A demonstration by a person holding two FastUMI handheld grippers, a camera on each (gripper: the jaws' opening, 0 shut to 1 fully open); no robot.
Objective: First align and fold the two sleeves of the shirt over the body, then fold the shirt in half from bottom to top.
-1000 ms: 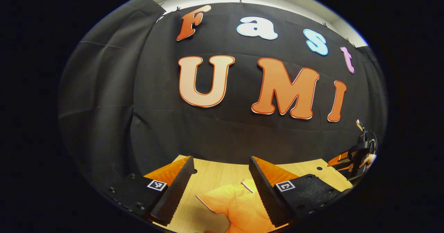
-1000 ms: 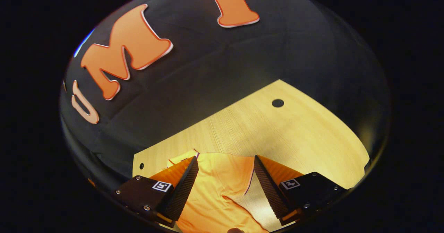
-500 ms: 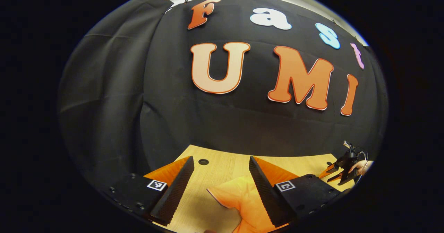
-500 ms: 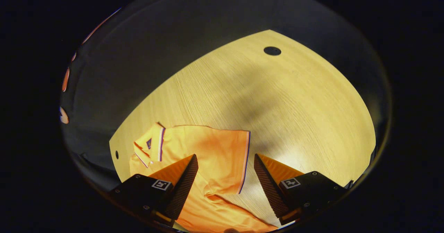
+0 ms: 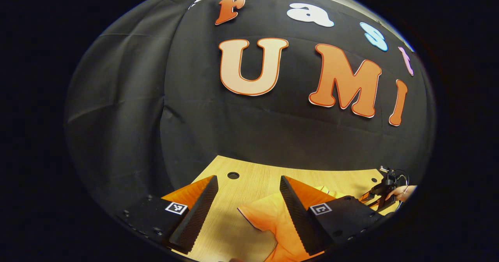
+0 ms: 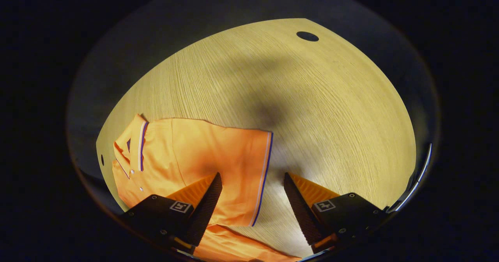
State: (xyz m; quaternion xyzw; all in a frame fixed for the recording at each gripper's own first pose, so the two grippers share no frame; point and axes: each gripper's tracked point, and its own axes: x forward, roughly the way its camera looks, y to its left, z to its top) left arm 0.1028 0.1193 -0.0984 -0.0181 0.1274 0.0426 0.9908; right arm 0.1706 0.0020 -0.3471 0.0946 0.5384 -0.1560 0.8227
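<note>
Right gripper view: polo shirt [image 6: 187,156] flat on table [image 6: 312,110], collar [image 6: 132,145] far left, sleeve [image 6: 249,172] between right gripper [image 6: 251,199] fingers. Left gripper view: other sleeve [image 5: 269,219] between left gripper [image 5: 245,211] fingers; right gripper [image 5: 384,193] far right.

The left gripper [image 5: 246,211] hangs over the table [image 5: 257,176] with its jaws wide apart, an orange shirt sleeve [image 5: 269,219] lying between them. Far right, a hand [image 5: 401,193] holds the right gripper [image 5: 380,197].

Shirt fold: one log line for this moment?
shirt flat on table | sleeves unfolded | left gripper open | right gripper open
</note>
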